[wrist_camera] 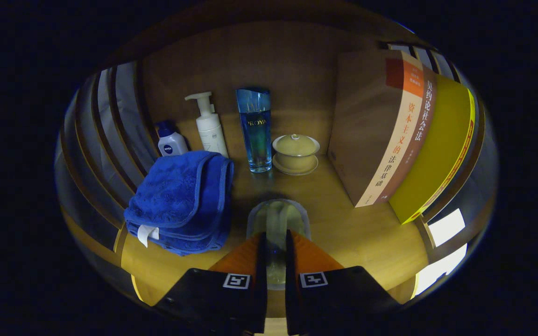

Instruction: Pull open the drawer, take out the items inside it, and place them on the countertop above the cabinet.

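My gripper (276, 237) is shut on a clear glass cup (278, 217). The cup's rim pokes out ahead of the fingertips, and its body shows in the narrow gap between them. I hold it low over the wooden countertop (343, 233), and a shadow lies just beyond it. I cannot tell whether the cup touches the wood. A folded blue towel (180, 200) lies to the left of the fingers. Beyond them a small white bottle with a blue cap (171, 142), a white pump bottle (209, 126), a tall blue bottle (255, 130) and a lidded tea bowl on a saucer (295, 153) stand in a row.
Several books (404, 135) stand upright to the right of the fingers, leaning slightly, with a yellow one (442, 149) outermost. A wooden back wall (269, 60) closes the far side. Dark slats (110, 130) run along the left behind the towel.
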A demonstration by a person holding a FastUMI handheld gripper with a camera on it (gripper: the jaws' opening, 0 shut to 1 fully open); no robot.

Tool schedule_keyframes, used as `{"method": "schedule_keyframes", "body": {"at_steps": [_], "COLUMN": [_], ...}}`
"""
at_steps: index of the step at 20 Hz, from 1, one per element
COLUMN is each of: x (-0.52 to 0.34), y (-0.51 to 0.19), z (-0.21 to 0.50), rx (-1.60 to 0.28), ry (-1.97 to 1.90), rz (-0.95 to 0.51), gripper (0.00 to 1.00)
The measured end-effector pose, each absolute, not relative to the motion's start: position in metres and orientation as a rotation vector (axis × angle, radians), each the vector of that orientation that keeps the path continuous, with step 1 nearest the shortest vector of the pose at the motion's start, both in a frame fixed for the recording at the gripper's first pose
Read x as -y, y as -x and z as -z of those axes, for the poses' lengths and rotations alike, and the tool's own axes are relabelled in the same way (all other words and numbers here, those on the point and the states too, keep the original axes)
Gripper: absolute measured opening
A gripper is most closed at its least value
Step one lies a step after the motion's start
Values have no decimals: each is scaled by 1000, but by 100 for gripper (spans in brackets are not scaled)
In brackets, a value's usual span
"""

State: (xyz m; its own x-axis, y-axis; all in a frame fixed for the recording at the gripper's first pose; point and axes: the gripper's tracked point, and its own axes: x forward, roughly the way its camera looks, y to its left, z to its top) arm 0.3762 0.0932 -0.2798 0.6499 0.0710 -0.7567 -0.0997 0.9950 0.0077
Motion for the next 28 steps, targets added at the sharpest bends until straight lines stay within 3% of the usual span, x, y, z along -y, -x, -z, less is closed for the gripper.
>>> {"method": "schedule_keyframes", "body": {"at_steps": [7, 11, 20, 28], "x": [-102, -104, -96, -93], "y": [-365, -356, -292, -232], "z": [282, 272, 237, 146], "rx": [-879, -856, -752, -533], "ry": [10, 5, -69, -42], "rz": [-109, -128, -166, -221], "gripper": [50, 100, 100, 99]}}
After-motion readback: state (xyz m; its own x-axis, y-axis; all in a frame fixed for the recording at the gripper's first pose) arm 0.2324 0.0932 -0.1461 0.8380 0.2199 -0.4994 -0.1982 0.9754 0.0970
